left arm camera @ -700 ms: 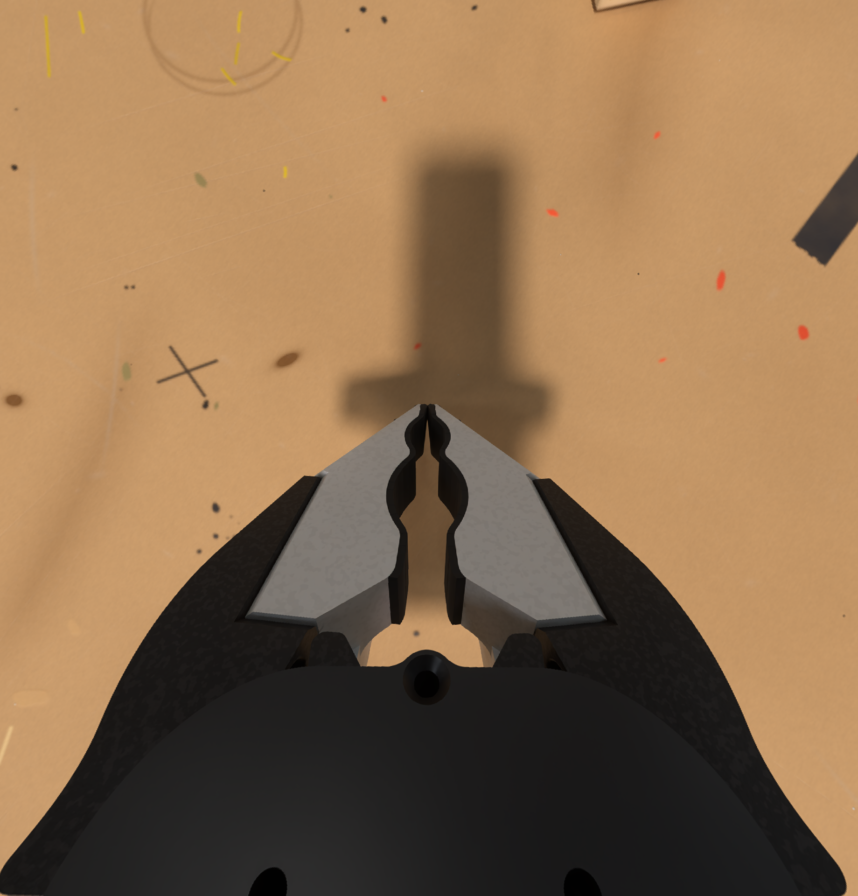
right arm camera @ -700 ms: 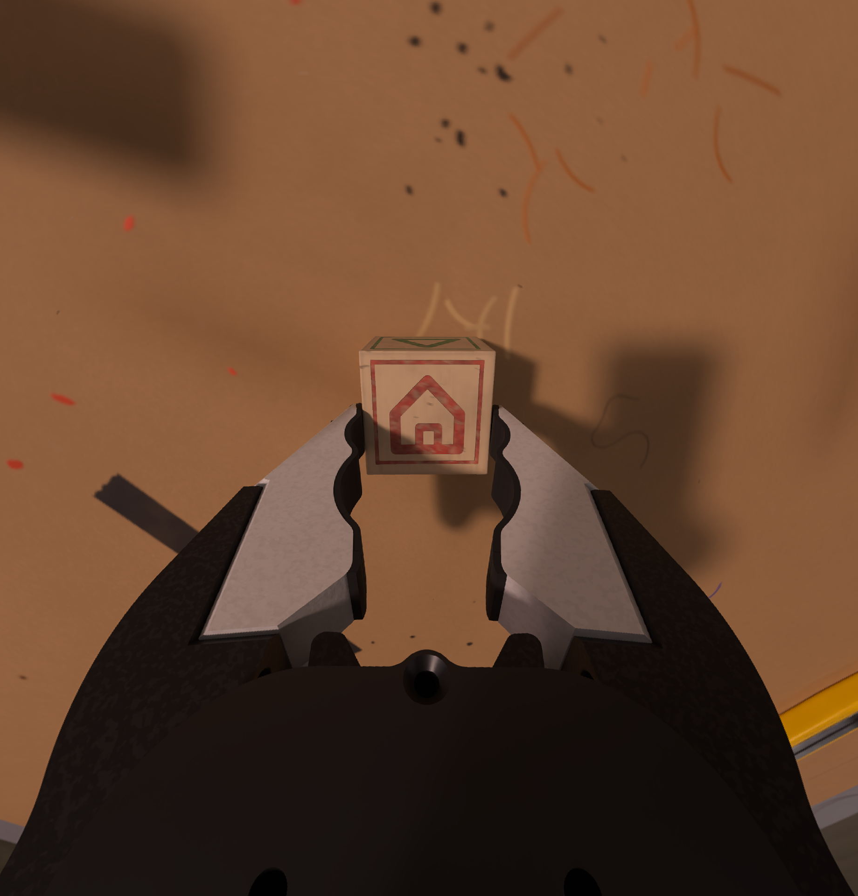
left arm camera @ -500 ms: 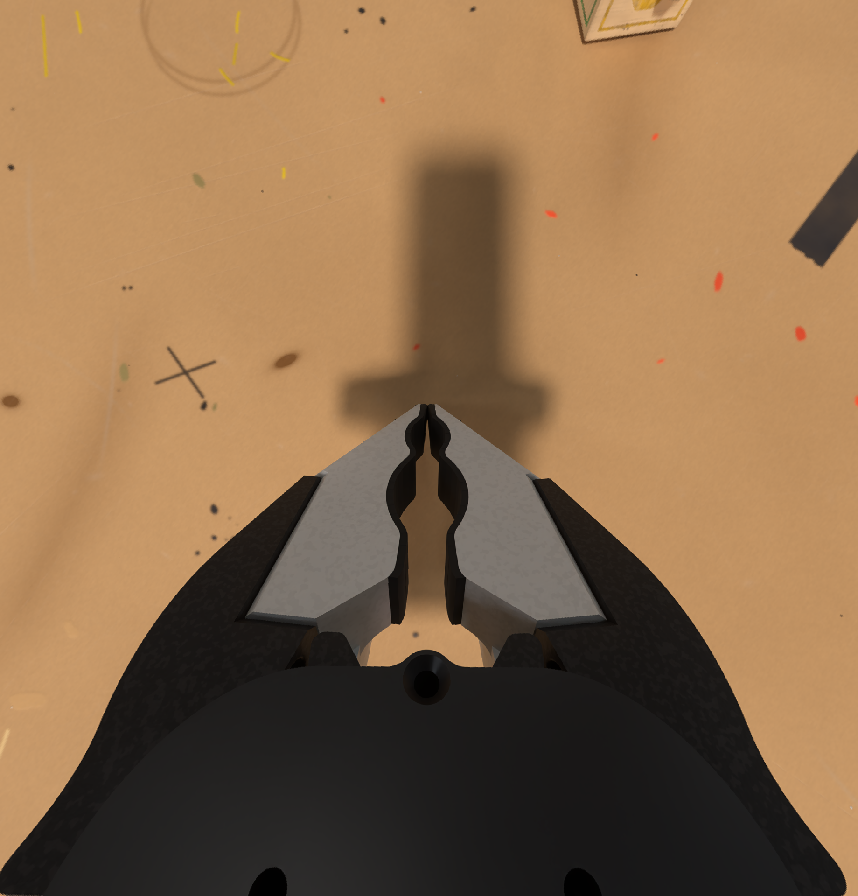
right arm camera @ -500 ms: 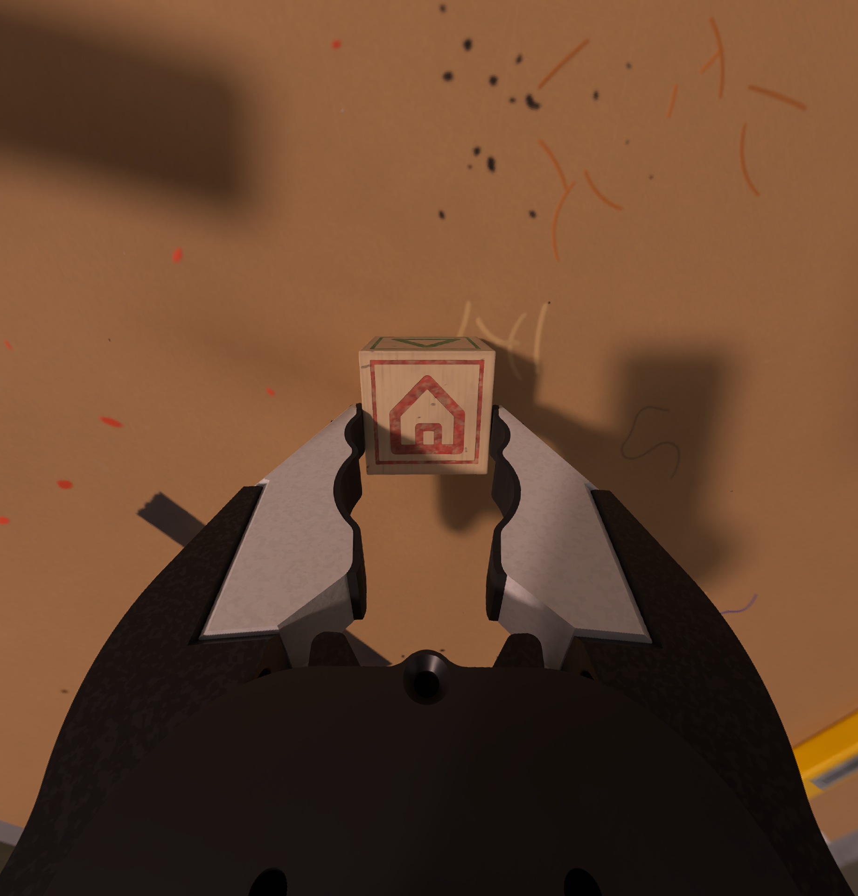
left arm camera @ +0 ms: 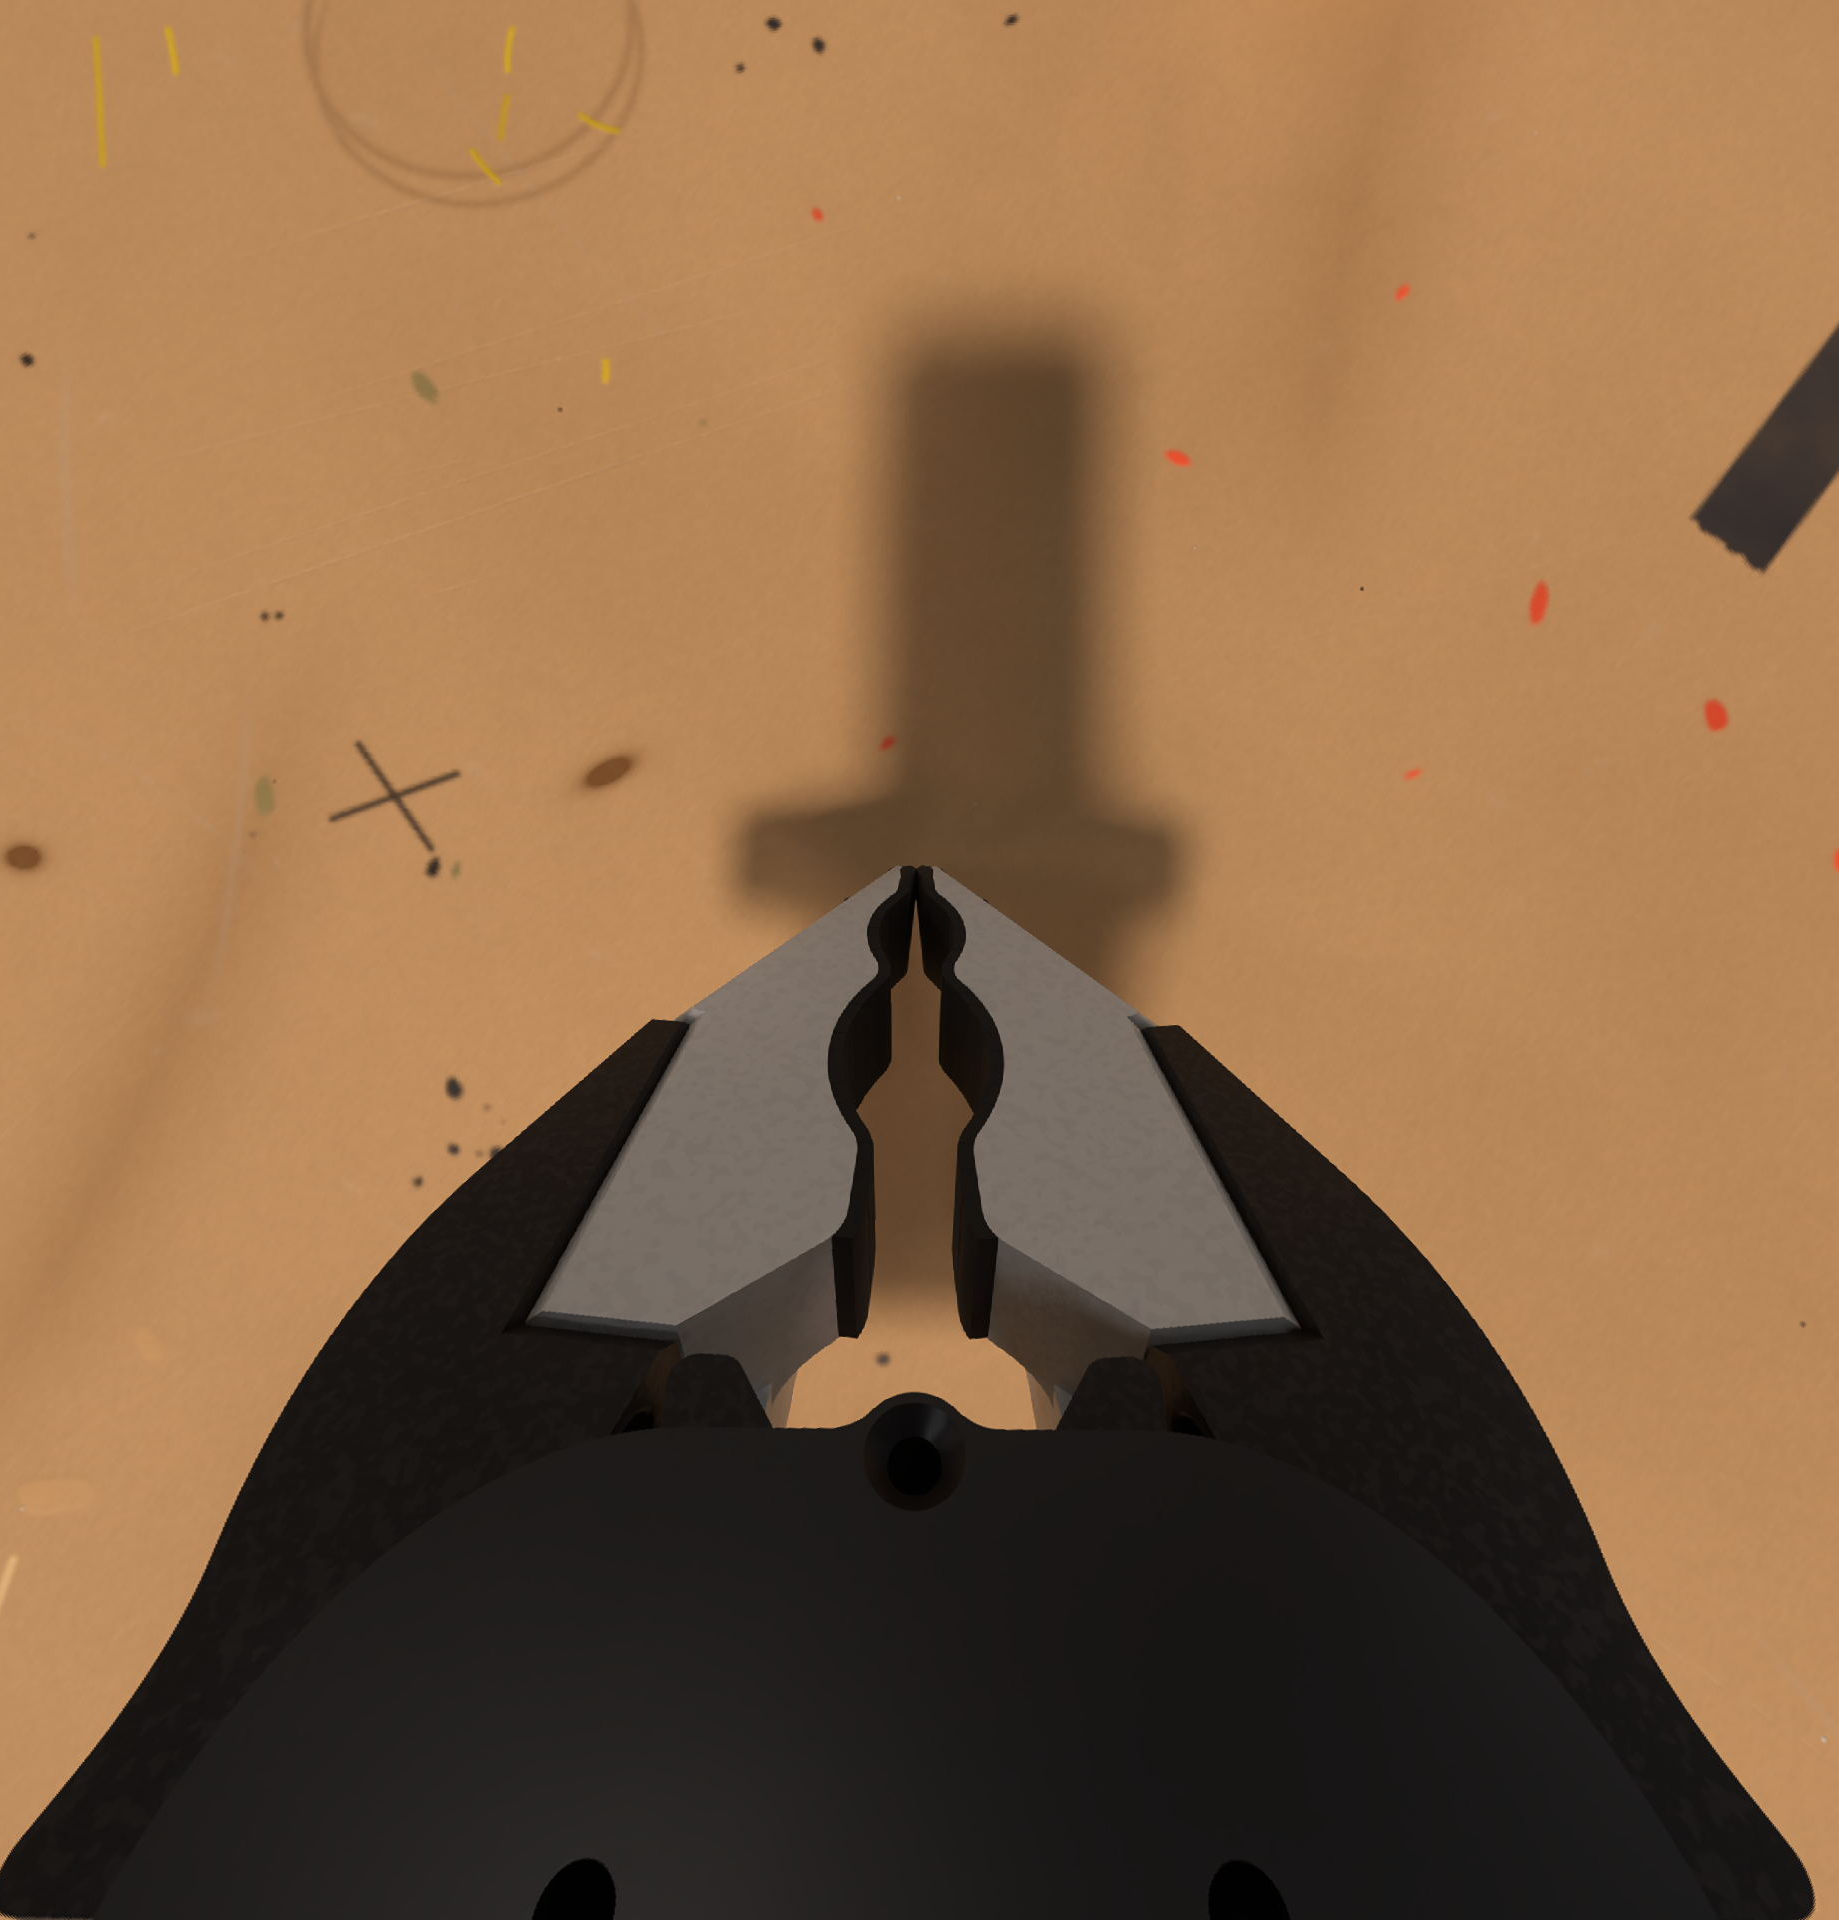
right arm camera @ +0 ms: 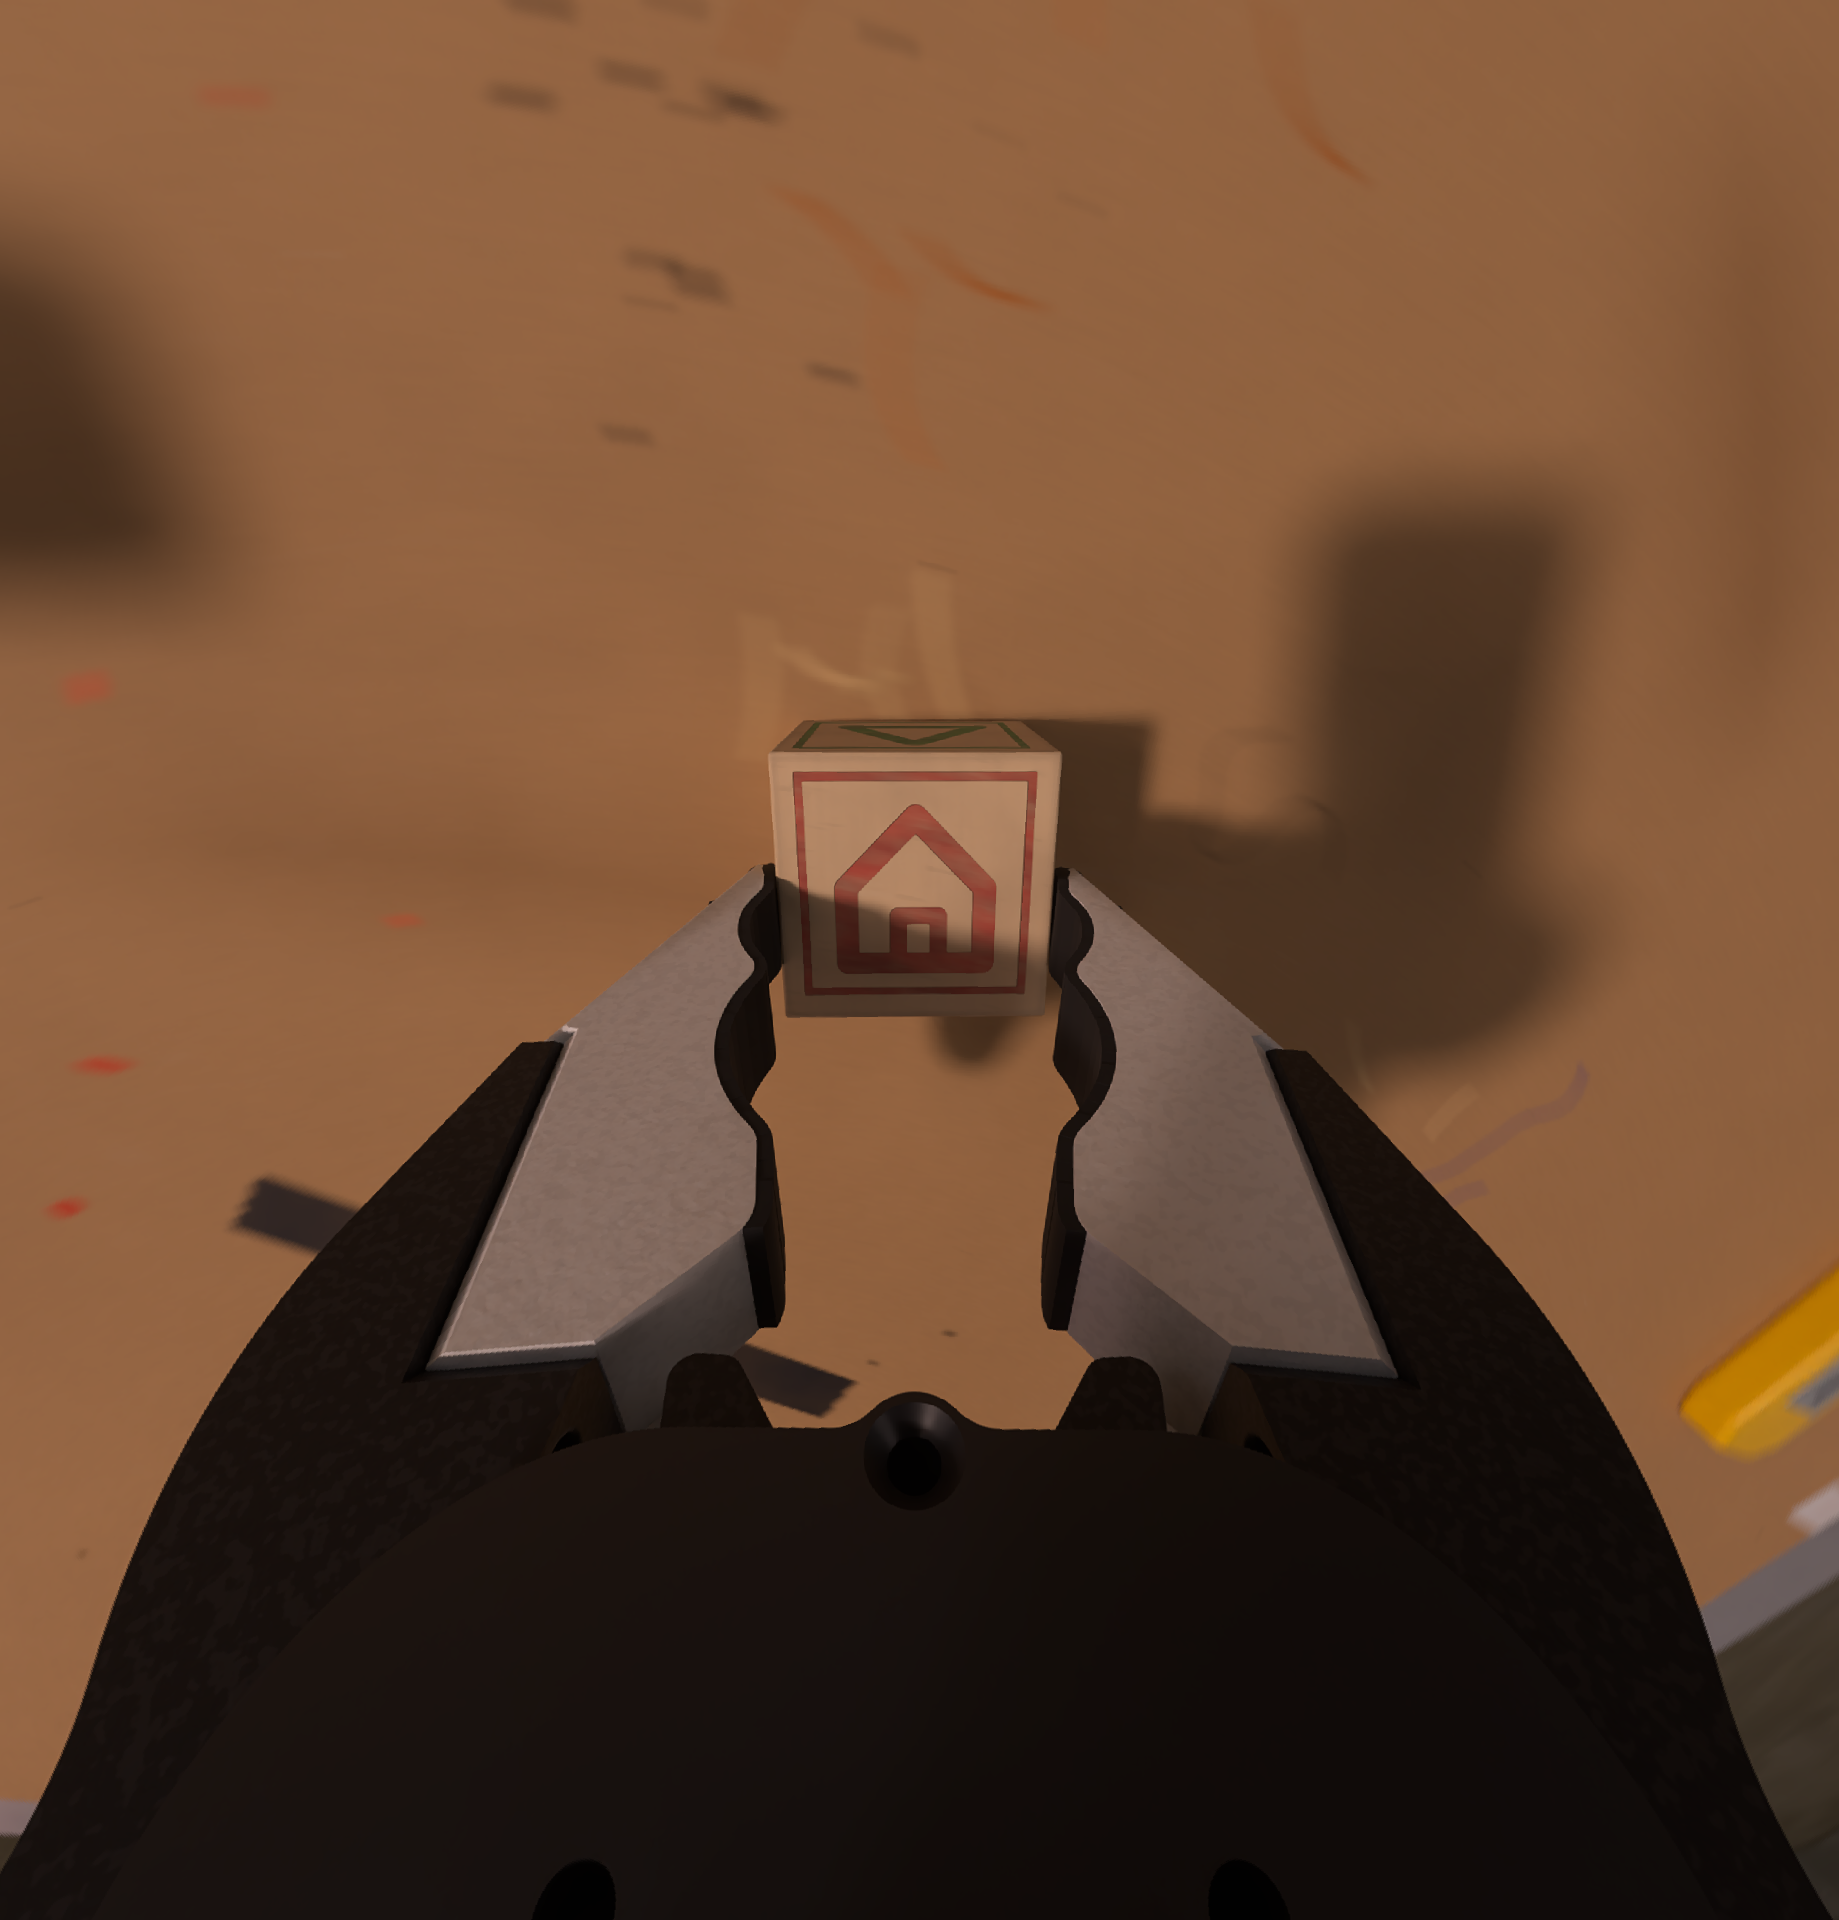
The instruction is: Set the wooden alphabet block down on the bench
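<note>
In the right wrist view my right gripper [right arm camera: 915,894] is shut on the wooden alphabet block [right arm camera: 915,862], a pale cube with a red house outline on the near face and green lines on top. The fingertips press its two sides. The block hangs above the brown bench [right arm camera: 375,623], and its shadow falls to the right. In the left wrist view my left gripper [left arm camera: 915,878] is shut and empty, with its tips together above the bench [left arm camera: 375,520]. The block does not show in that view.
A yellow tool [right arm camera: 1788,1361] lies at the right near the bench edge [right arm camera: 1788,1590]. A dark tape strip [right arm camera: 291,1210] lies at the left and shows in the left wrist view [left arm camera: 1798,436] at the upper right. Paint specks and scratches mark the bench.
The right gripper has tilted and moved with the block, and the bench behind it now looks blurred. The block's corner has left the top of the left wrist view. The left gripper has stayed still.
</note>
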Controlling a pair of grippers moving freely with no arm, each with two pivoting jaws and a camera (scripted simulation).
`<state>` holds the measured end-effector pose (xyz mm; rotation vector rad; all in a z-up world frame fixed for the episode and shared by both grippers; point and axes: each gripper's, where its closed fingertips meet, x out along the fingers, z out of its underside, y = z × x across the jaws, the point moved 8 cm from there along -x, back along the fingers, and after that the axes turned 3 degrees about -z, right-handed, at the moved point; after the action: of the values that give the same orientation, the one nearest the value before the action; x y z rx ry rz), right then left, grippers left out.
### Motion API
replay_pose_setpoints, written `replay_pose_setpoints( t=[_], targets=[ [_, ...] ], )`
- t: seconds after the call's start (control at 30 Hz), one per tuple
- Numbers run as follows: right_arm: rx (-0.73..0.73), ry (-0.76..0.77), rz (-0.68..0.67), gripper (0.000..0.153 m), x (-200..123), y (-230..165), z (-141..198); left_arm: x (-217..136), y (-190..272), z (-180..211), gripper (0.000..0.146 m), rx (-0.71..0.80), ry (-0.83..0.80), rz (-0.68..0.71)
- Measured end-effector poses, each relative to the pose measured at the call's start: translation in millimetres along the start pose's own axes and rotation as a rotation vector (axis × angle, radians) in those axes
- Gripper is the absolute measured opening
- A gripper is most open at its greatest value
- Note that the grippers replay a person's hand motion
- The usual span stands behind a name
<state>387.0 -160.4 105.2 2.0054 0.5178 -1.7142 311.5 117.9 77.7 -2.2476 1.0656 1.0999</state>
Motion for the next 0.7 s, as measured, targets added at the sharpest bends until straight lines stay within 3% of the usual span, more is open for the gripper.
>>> replay_pose_setpoints(
  t=[0.1,0.27,0.4,0.53,0.7],
  targets=[
    [-0.206,0.031,-0.008,0.052,-3.3,-49.4,-8.8,0.7,-0.5,-1.2,0.000,0.001,-0.003,0.002],
    [0.078,-0.008,-0.009,0.052,-0.6,10.9,13.1,-1.1,1.5,1.1,0.000,0.010,-0.003,-0.005],
    [-0.114,0.016,-0.018,0.052,-3.6,-37.9,0.0,-0.3,0.0,-0.4,0.000,0.012,-0.009,-0.007],
    [0.097,-0.018,-0.010,0.052,-2.0,13.1,23.6,-0.3,-0.2,0.5,0.000,0.008,0.000,-0.002],
    [-0.033,-0.002,-0.001,0.052,-3.7,-20.8,14.3,-0.1,-0.2,-0.5,0.000,0.011,-0.006,0.003]
  ],
)
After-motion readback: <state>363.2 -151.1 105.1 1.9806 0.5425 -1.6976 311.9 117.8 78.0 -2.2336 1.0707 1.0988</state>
